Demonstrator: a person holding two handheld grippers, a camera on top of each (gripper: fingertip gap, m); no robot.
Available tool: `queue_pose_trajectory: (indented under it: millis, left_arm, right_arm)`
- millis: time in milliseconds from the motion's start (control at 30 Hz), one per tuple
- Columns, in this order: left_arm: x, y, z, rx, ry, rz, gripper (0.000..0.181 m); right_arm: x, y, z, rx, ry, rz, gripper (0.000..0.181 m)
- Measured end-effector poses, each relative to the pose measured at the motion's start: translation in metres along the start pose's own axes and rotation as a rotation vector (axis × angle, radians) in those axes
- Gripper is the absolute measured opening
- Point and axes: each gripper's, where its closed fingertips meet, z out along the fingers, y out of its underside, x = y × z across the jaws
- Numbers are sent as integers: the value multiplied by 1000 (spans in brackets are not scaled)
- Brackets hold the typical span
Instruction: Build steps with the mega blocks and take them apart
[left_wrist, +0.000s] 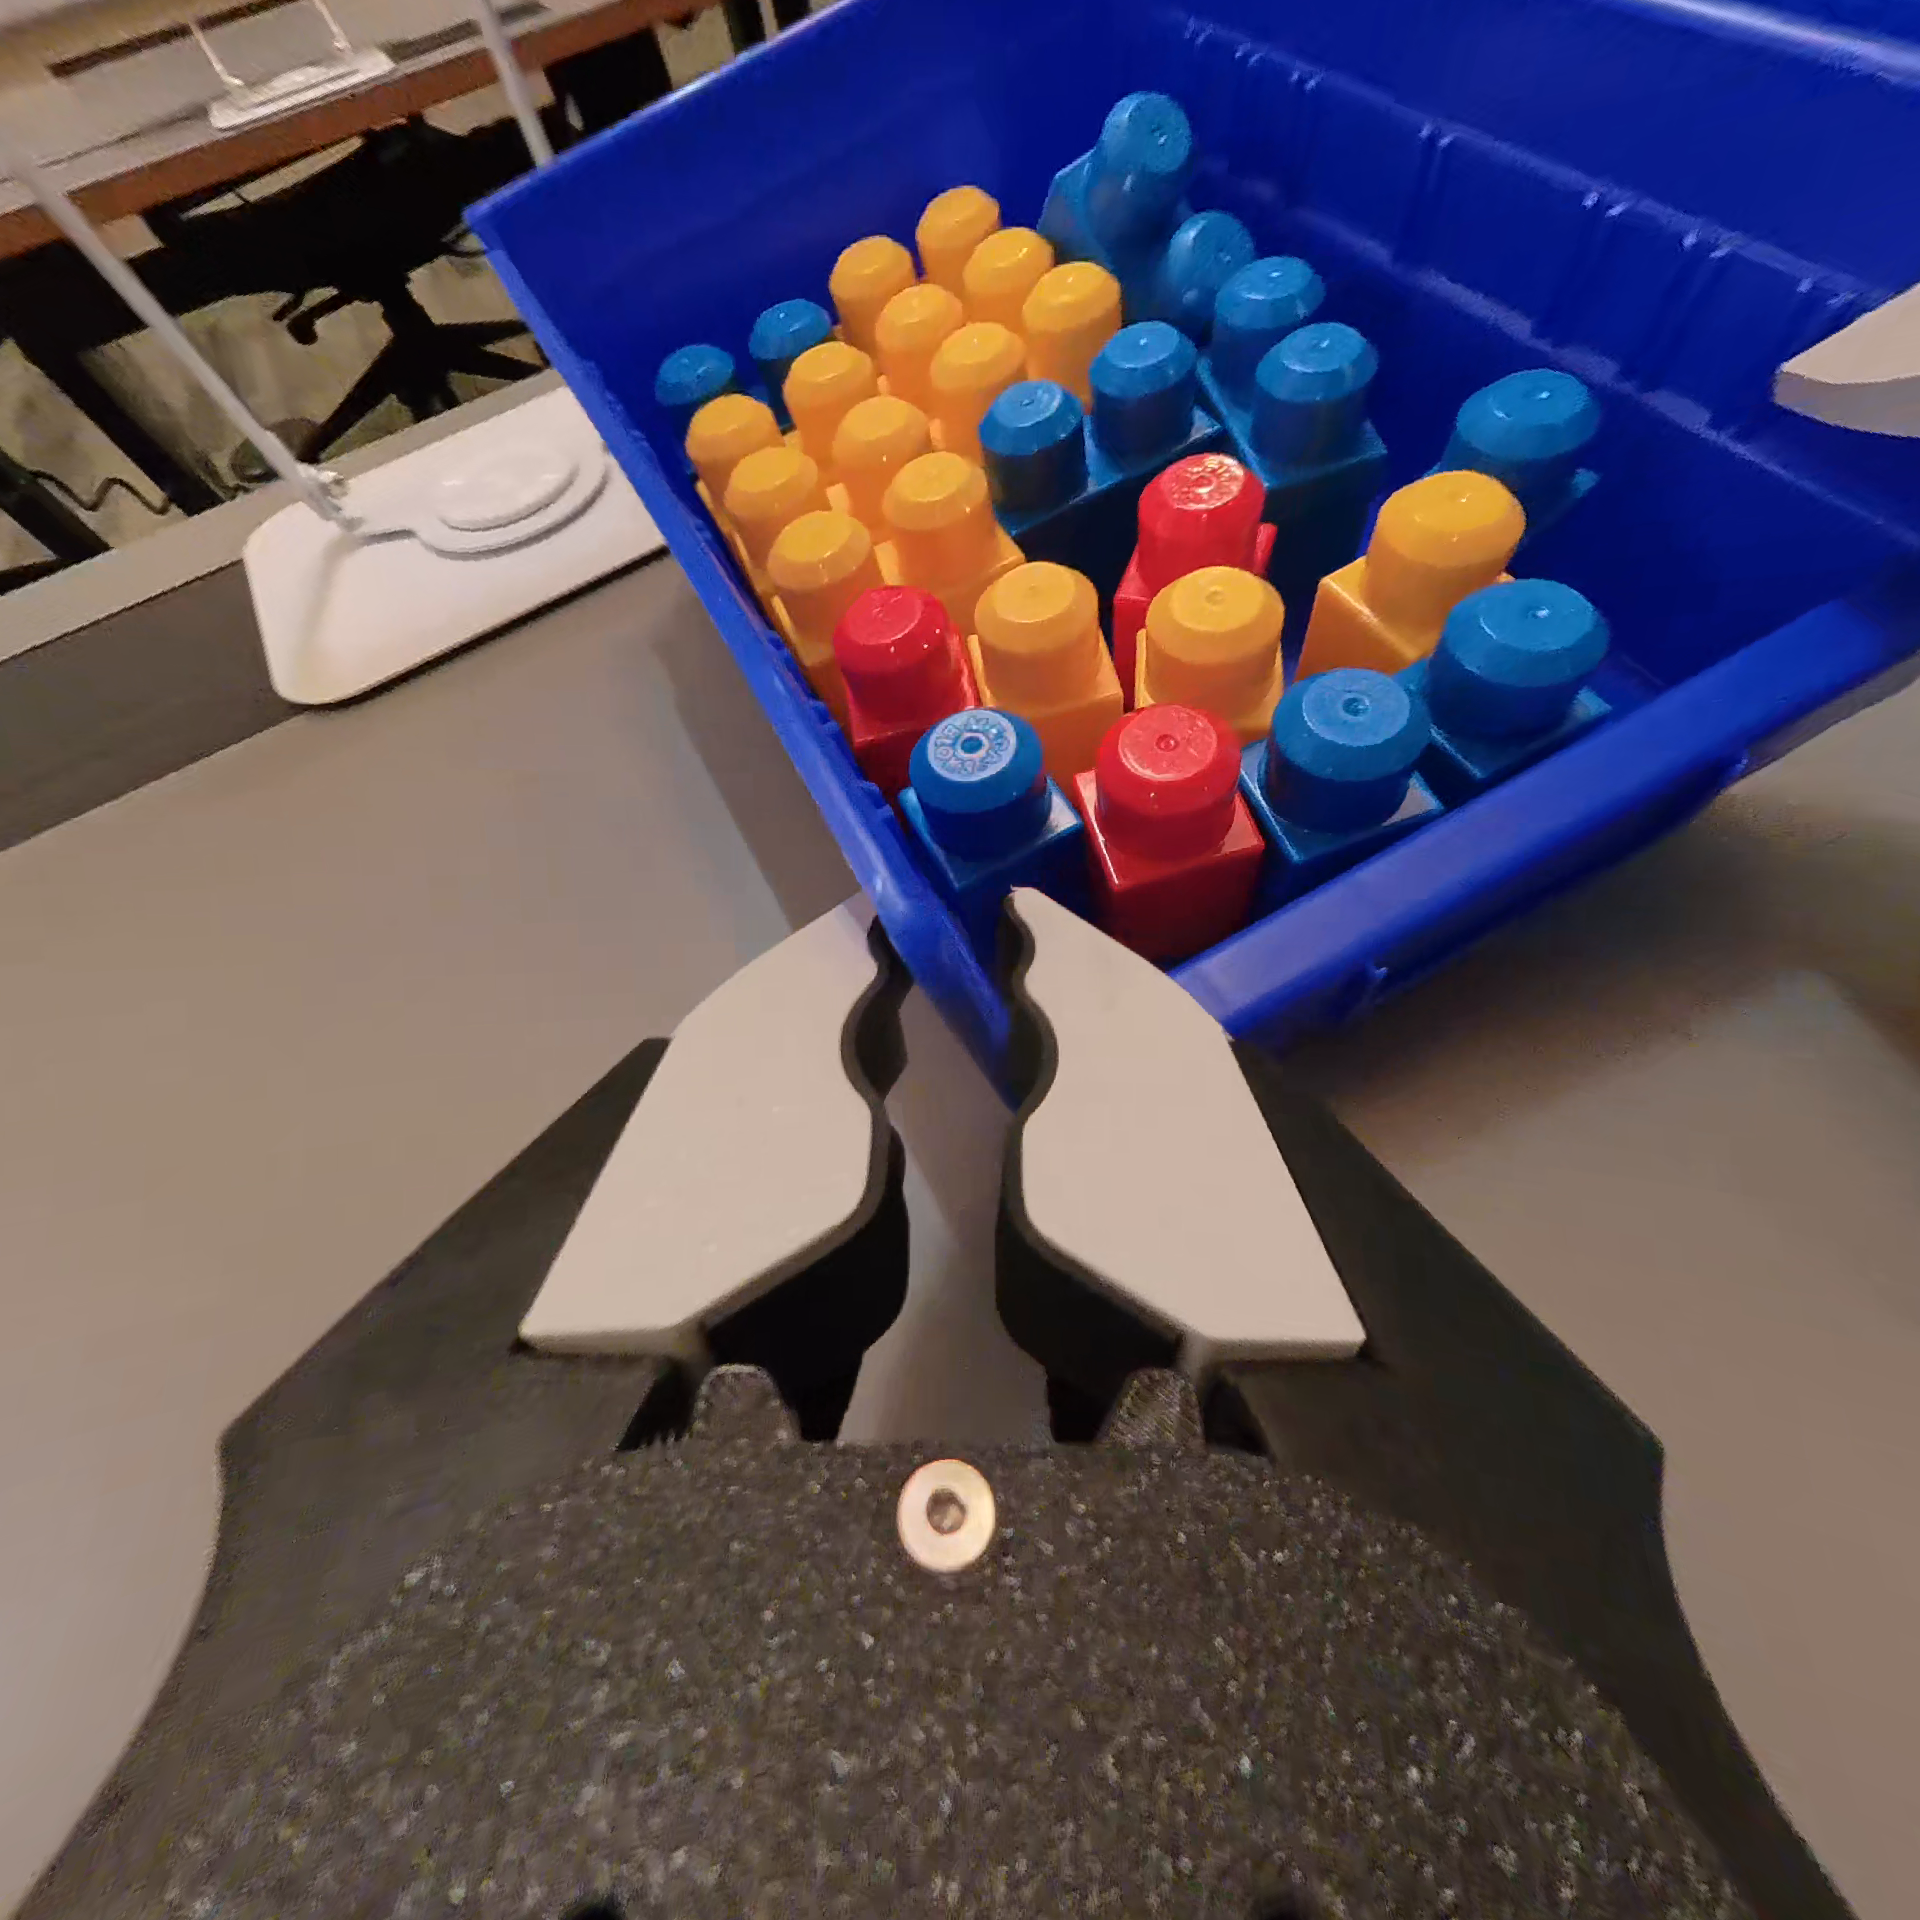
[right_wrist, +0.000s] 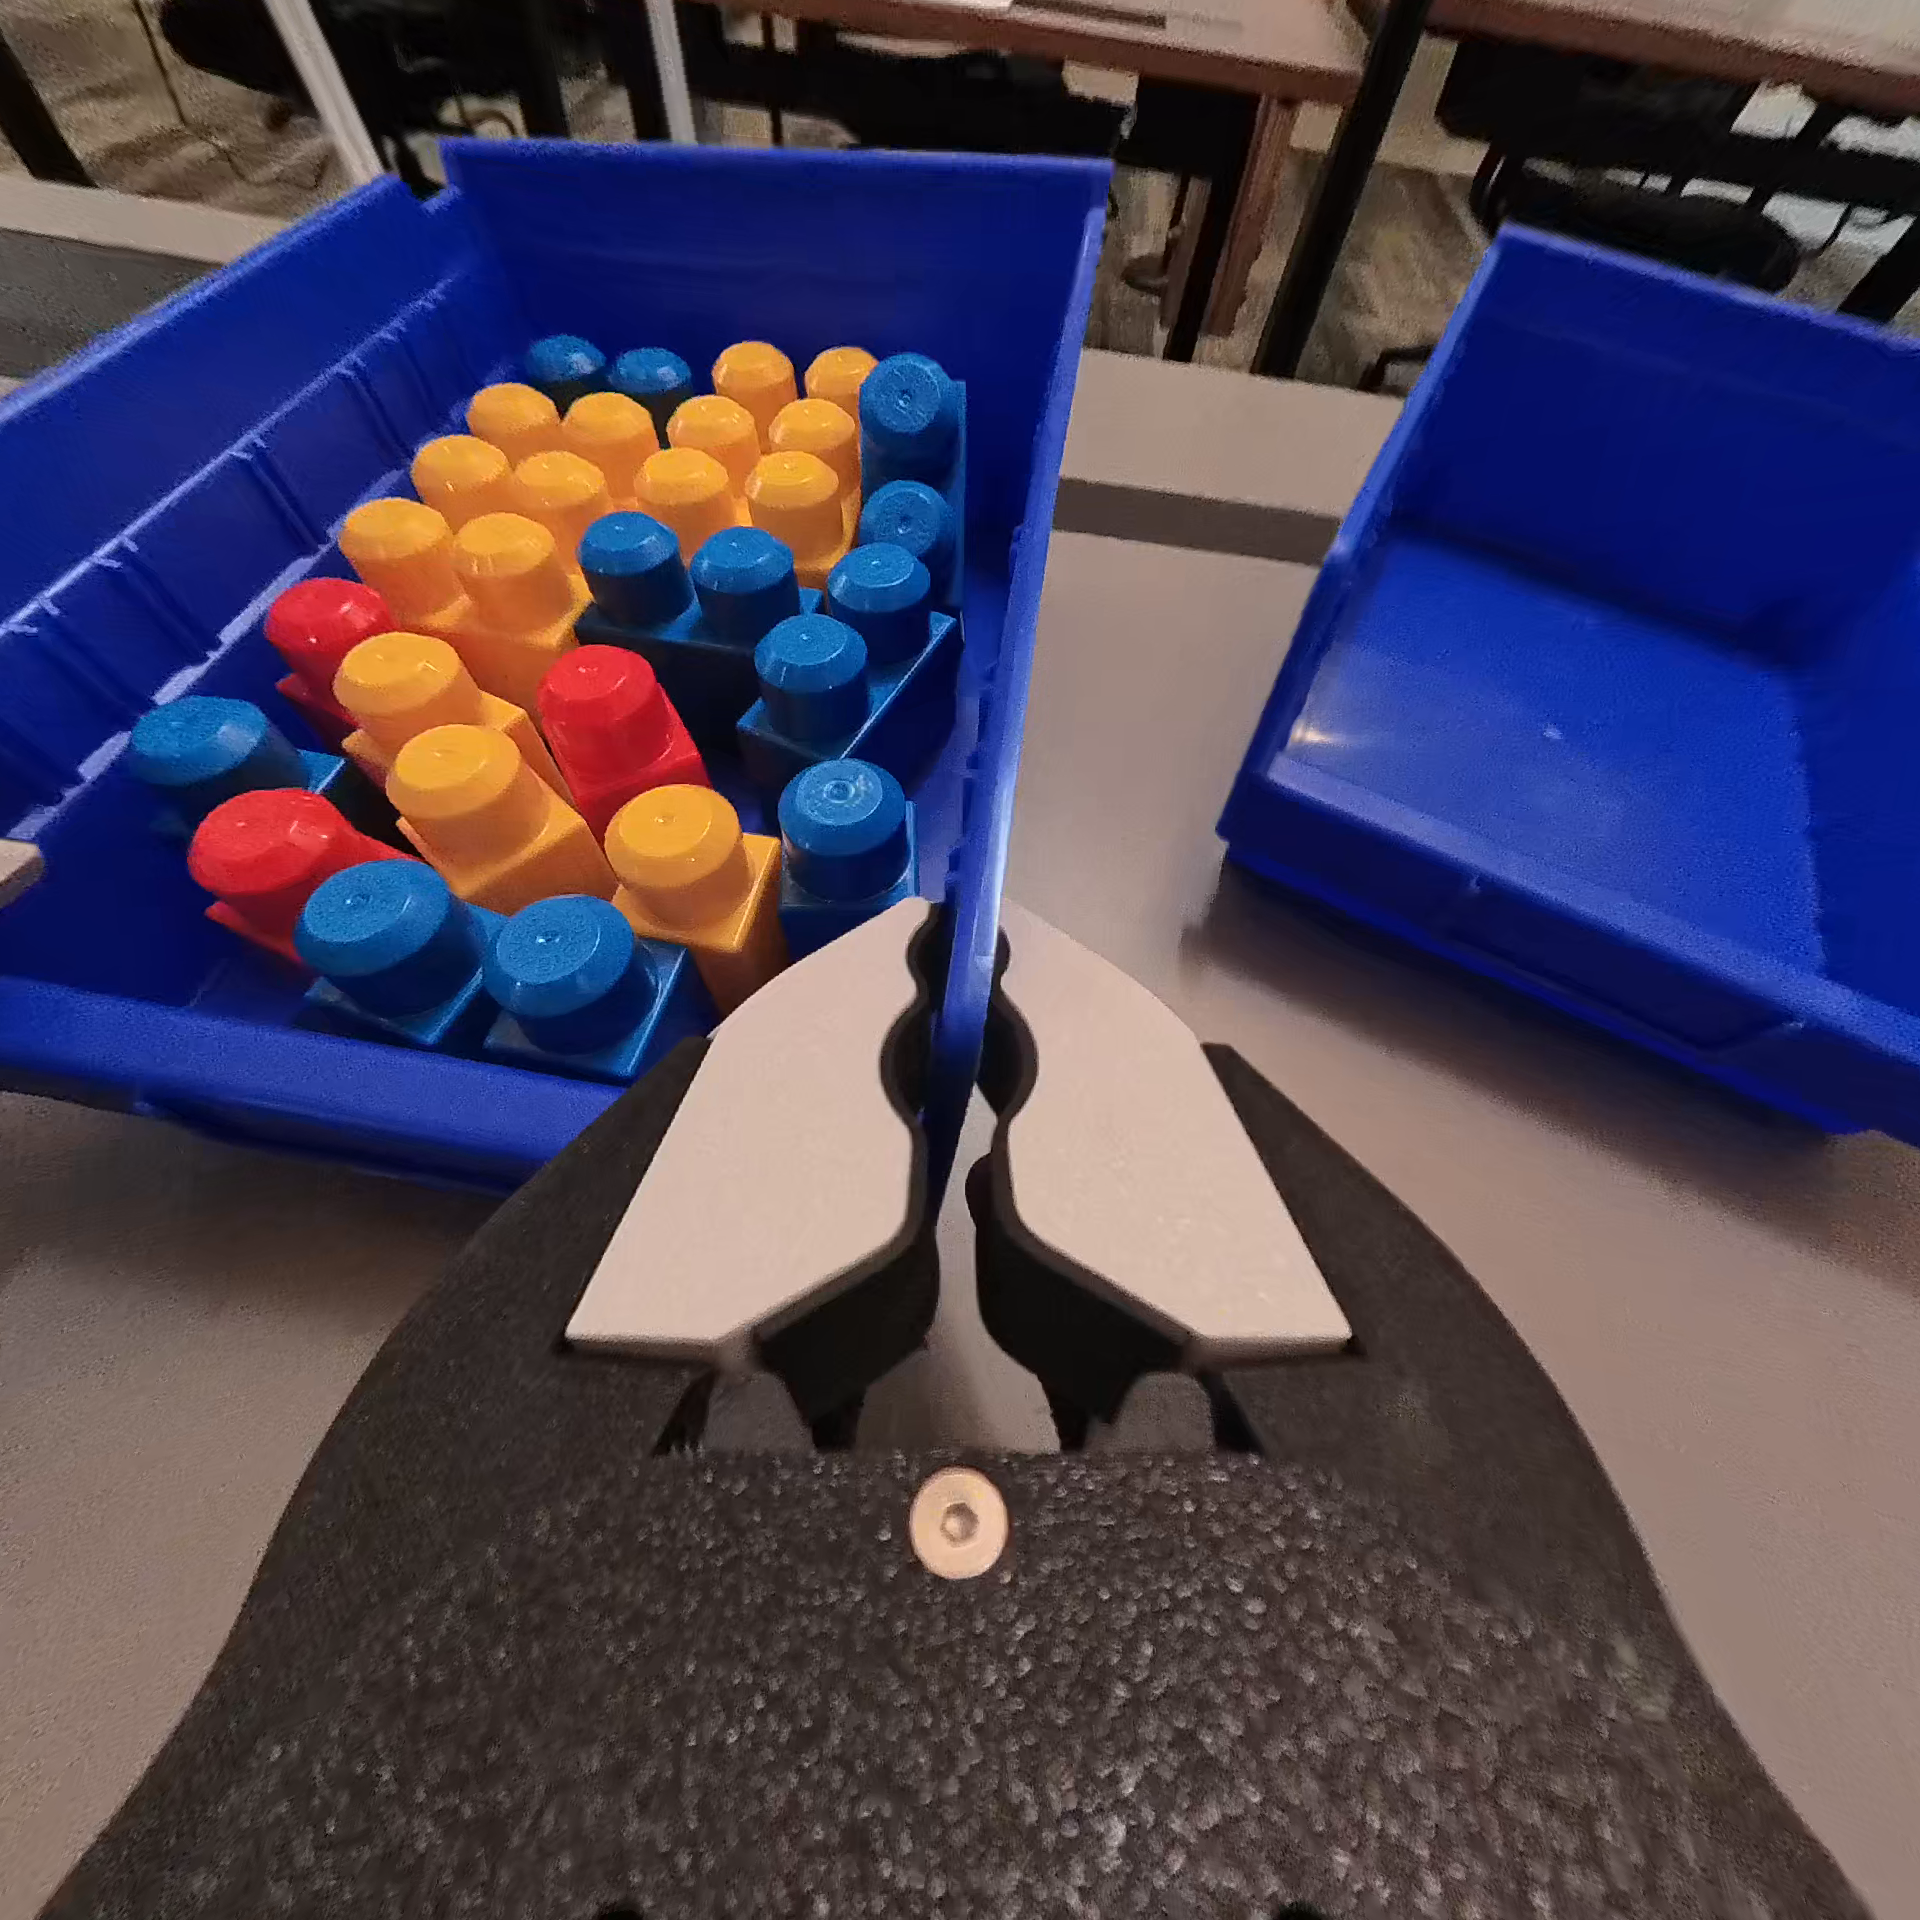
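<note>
A blue bin (left_wrist: 1455, 156) holds several mega blocks standing studs up: yellow ones (left_wrist: 935, 343), blue ones (left_wrist: 1143, 395) and red ones (left_wrist: 1169, 790). My left gripper (left_wrist: 940, 925) is shut on the bin's left side wall near its front corner. My right gripper (right_wrist: 961, 925) is shut on the right side wall of the same bin (right_wrist: 727, 260), next to a blue block (right_wrist: 842, 821). Yellow blocks (right_wrist: 623, 457) fill the bin's back and red blocks (right_wrist: 613, 717) stand among others in front. The bin looks tilted in the left wrist view.
A second blue bin (right_wrist: 1558, 727), with nothing in it, stands on the grey table (right_wrist: 1351, 1351) to the right. A white flat stand base (left_wrist: 416, 561) lies left of the block bin. Desks and office chairs stand beyond the table's far edge. Across from one pair of fingers to the other is roughly 20 cm. The white flat stand base (left_wrist: 416, 561) lies around 35 cm away from my left fingertips.
</note>
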Motion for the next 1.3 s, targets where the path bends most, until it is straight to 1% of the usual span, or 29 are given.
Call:
queue_pose_trajectory:
  millis: [100,200,267,400,500,600,700,833,967,1067,1133,1300]
  left_arm:
    - [-15,-6,-8,49,-52,-23,12]
    - [-39,-22,-28,118,-134,-19,8]
    - [-59,-33,-44,161,-196,-21,7]
    - [-107,-44,-82,209,-312,-37,6]
    - [-148,-42,-110,222,-406,-66,6]
    - [-187,-28,-134,197,-479,-109,6]
    - [-220,-7,-153,155,-548,-138,6]
    - [-258,25,-175,95,-621,-182,5]
    - [-284,64,-187,27,-661,-241,5]
    - [-295,91,-187,-11,-666,-286,6]
    - [-300,105,-184,-26,-666,-304,5]
    - [-314,126,-176,-56,-662,-344,5]
  right_arm:
    - [-11,-12,-6,58,3,-15,3]
    - [-30,-25,-10,105,-30,2,3]
    - [-48,-41,-13,148,-61,2,5]
    - [-94,-80,-13,225,-150,-17,6]
    - [-138,-107,-6,261,-226,-35,6]
    - [-184,-121,6,255,-306,-44,6]
    - [-230,-124,20,224,-385,-47,6]
    - [-289,-118,37,178,-481,-62,7]
    - [-337,-103,53,113,-549,-95,7]
    - [-360,-88,63,68,-571,-125,7]
    - [-370,-79,69,49,-573,-139,7]
    - [-387,-65,83,14,-578,-158,8]
